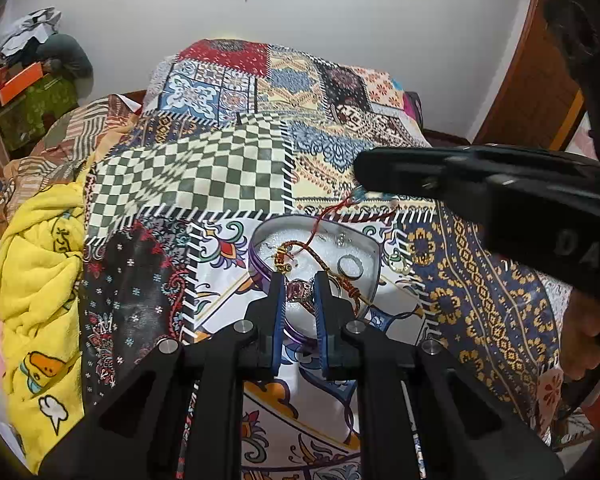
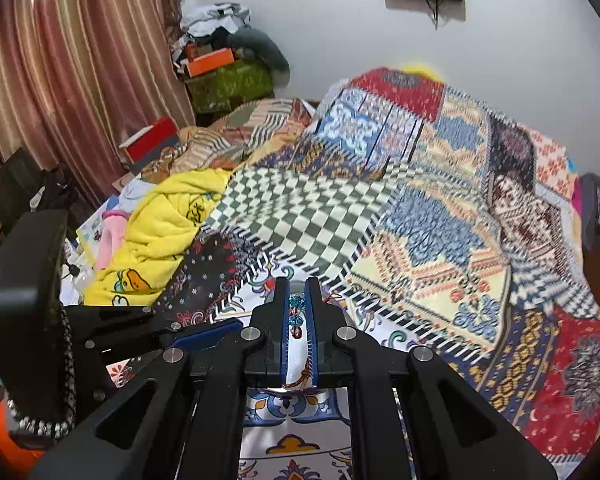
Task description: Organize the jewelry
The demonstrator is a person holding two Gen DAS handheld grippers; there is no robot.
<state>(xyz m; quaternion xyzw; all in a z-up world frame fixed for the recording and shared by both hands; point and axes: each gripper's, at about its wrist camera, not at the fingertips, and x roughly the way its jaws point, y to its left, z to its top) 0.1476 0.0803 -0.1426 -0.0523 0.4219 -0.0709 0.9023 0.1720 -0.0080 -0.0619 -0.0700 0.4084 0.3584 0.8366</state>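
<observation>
**Both claws pinching jewelry over the open box on the bed**

In the left wrist view, the left claw (image 1: pixel 299 280) is seen pressed onto a jewelled ornament (image 1: pixel 300 294) on a red thread bracelet (image 1: pixel 300 249), held just over the white-lined jewelry box (image 1: pixel 370 276). Inside the box a silver ring (image 1: pixel 350 267) and small studs (image 1: pixel 341 239) are seen on the white lining, with the bracelet's gold beads at the left. The thread runs up to the tip of the right claw (image 1: pixel 364 176), which enters from the right. A gold earring (image 1: pixel 400 266) lies on the patchwork bedspread (image 1: pixel 204 176) just beside the box.

In the right wrist view, the box is almost wholly hidden. The right claw (image 2: pixel 298 280) is seen nearly closed, pinching a blue beaded piece (image 2: pixel 297 312) with red thread. At the left edge the body of the left claw is visible.
</observation>
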